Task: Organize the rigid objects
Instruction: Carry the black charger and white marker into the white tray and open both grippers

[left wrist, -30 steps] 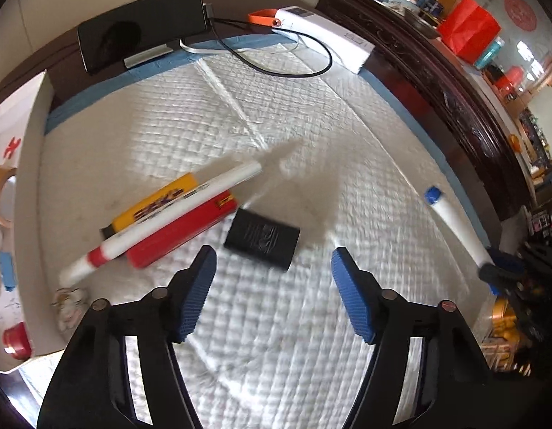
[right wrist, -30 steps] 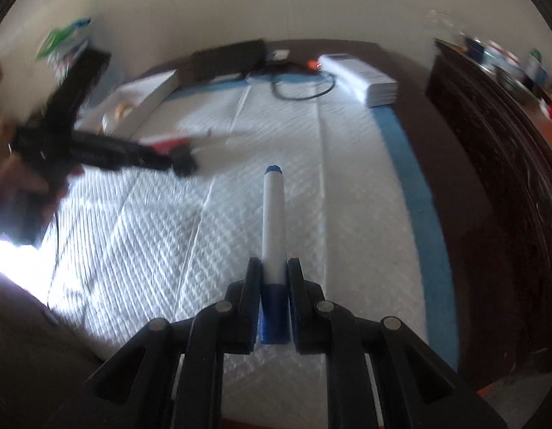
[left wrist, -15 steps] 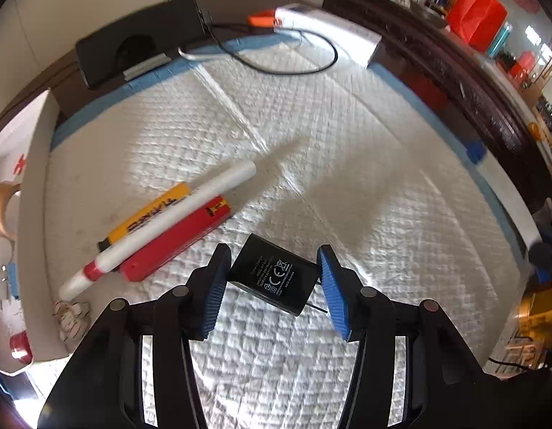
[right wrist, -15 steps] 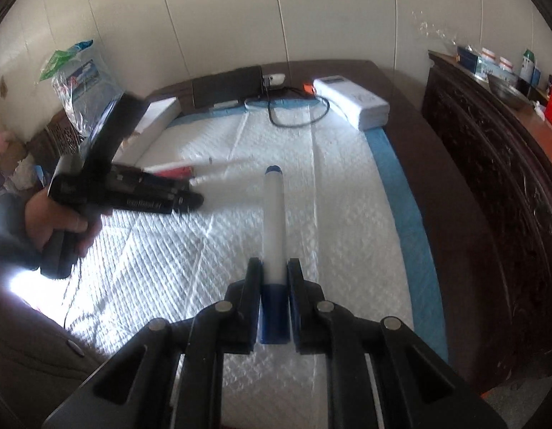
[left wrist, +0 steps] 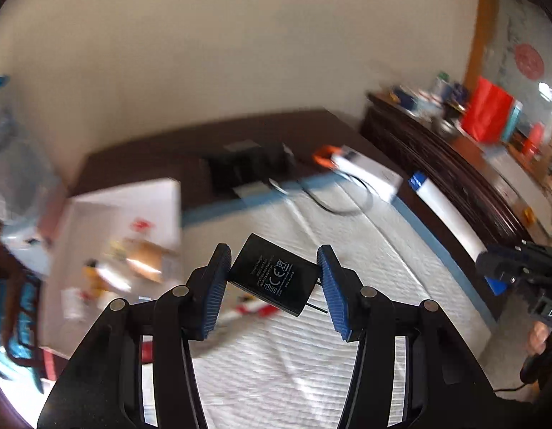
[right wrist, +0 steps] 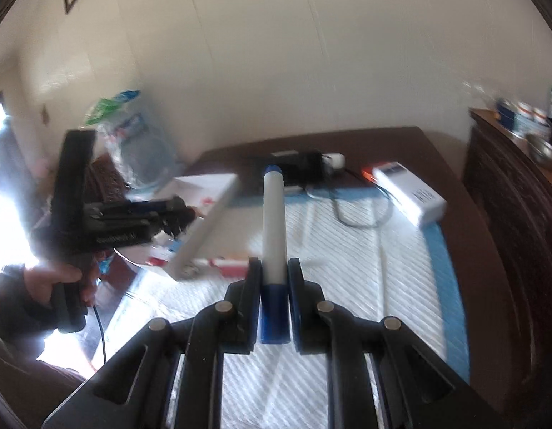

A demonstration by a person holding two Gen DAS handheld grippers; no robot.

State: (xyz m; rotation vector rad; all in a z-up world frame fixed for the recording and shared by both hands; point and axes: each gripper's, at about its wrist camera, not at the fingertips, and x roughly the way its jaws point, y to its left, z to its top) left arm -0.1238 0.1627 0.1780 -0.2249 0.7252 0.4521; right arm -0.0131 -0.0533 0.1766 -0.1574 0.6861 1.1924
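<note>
My left gripper (left wrist: 274,280) is shut on a black plug adapter (left wrist: 274,279) and holds it in the air above the white quilted mat (left wrist: 311,364), near the open white box (left wrist: 122,228) on the left. My right gripper (right wrist: 274,286) is shut on a white marker with blue ends (right wrist: 274,221), pointing forward above the mat (right wrist: 365,286). The marker also shows in the left wrist view (left wrist: 447,214). A red-tipped marker and red objects (right wrist: 222,262) lie by the box's wall (right wrist: 204,232). The left gripper shows in the right wrist view (right wrist: 168,214).
A white device with an orange end (right wrist: 408,193), a black cable (right wrist: 361,211) and a black box (right wrist: 297,168) sit at the far end of the dark table. A dark carved cabinet (right wrist: 518,214) stands on the right. Plastic bags (right wrist: 140,139) lie behind the white box.
My left gripper closed on the black adapter, lifted it off the mat and swung left toward the white box. My right gripper, still holding the marker, rose and tilted up.
</note>
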